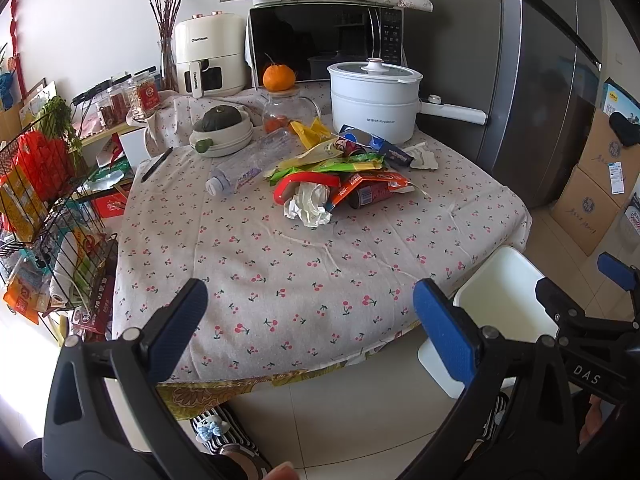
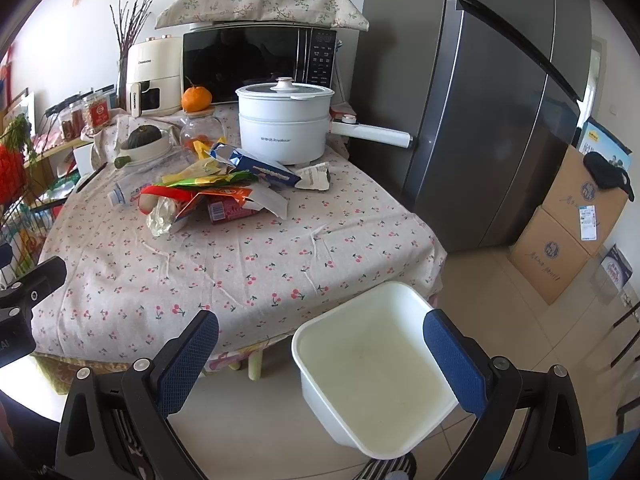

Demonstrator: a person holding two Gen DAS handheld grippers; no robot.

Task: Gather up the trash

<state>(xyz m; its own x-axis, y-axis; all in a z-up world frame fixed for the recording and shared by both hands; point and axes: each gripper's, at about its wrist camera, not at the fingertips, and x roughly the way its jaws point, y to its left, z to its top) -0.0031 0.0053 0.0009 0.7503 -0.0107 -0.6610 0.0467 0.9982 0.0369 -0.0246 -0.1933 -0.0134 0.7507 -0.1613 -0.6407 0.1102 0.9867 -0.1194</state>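
Note:
A pile of trash (image 1: 340, 172) (image 2: 216, 188) lies mid-table on the cherry-print cloth (image 1: 288, 272): coloured snack wrappers, a crumpled white tissue (image 1: 308, 204), a red can (image 1: 368, 194) and an empty clear plastic bottle (image 1: 248, 166) (image 2: 128, 190). A white square bin (image 2: 372, 368) (image 1: 500, 300) stands on the floor by the table's near right corner and looks empty. My left gripper (image 1: 310, 320) hovers open over the table's near edge. My right gripper (image 2: 320, 360) is open above the bin and the table's edge. Both hold nothing.
Behind the trash stand a white electric pot (image 1: 374, 100), a glass jar with an orange on top (image 1: 280, 110), a bowl holding a green squash (image 1: 222, 130), a microwave (image 1: 324, 44) and an air fryer. A wire rack (image 1: 44, 216) is left, a fridge (image 2: 500, 100) and cardboard boxes (image 2: 572, 224) right.

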